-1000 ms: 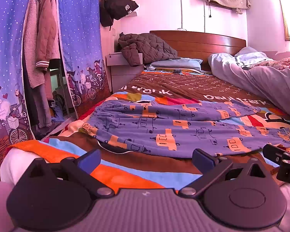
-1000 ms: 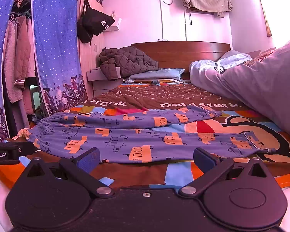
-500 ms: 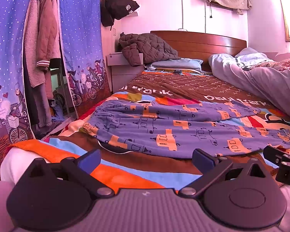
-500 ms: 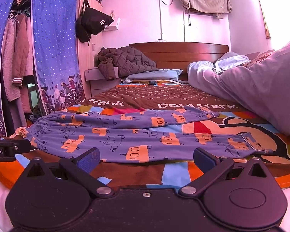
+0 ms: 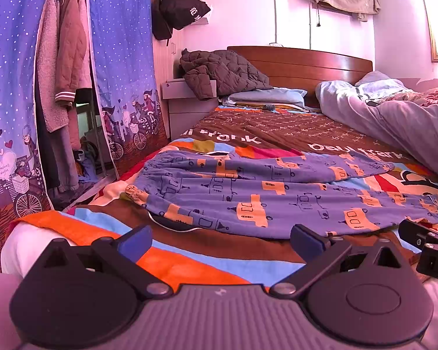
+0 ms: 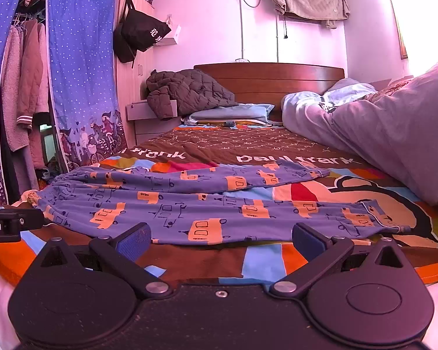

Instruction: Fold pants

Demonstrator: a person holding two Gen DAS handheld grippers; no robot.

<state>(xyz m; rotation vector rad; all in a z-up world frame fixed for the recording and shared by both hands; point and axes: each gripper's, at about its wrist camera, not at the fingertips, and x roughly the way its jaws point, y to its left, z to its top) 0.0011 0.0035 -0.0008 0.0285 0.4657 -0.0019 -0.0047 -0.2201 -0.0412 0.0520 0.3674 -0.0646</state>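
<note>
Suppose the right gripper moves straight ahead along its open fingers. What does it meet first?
Most likely the near leg of the pants, spread flat on the bedspread. The right gripper is open; depth is uncertain.

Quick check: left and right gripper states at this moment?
Left gripper: open, holding nothing.
Right gripper: open, holding nothing, short of the pants.

- My right gripper [image 6: 220, 237] has swung a little to the left, so the pants [image 6: 207, 207] now sit further right and a touch lower in its view than a second ago.
- In that view my left gripper's body [image 6: 11, 224] reaches further in from the left edge.
- My left gripper [image 5: 220, 237] has turned slightly, so the headboard [image 5: 303, 61] sits a shade further right.
</note>
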